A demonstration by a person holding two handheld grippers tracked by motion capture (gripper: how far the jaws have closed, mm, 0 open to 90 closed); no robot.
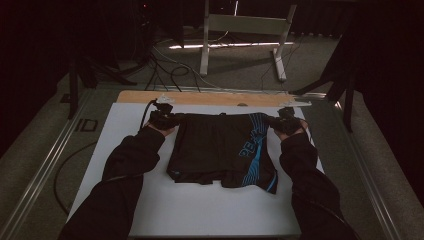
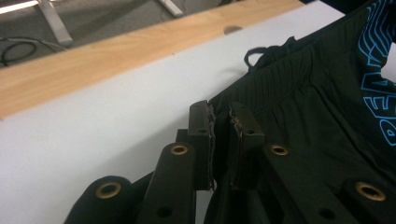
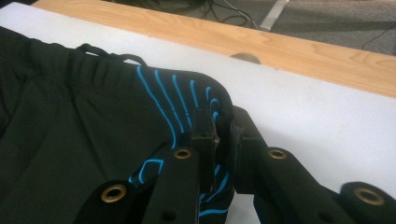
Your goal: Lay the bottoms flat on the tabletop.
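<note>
I see left gripper [image 2: 222, 116] and right gripper [image 3: 223, 122] each clamped on a waistband corner of the black shorts [image 1: 220, 150], far side.

Black blue-printed shorts [image 1: 220, 150], waistband raised

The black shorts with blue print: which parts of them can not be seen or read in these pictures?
- Blue lettering on the shorts: too small and dim in the high view; cut off by the frame edge in the left gripper view.
- Waistband corners: covered by the closed left gripper and right gripper.
- Underside: hidden against the white board.
- Drawstring: its ends run under the fabric.
</note>
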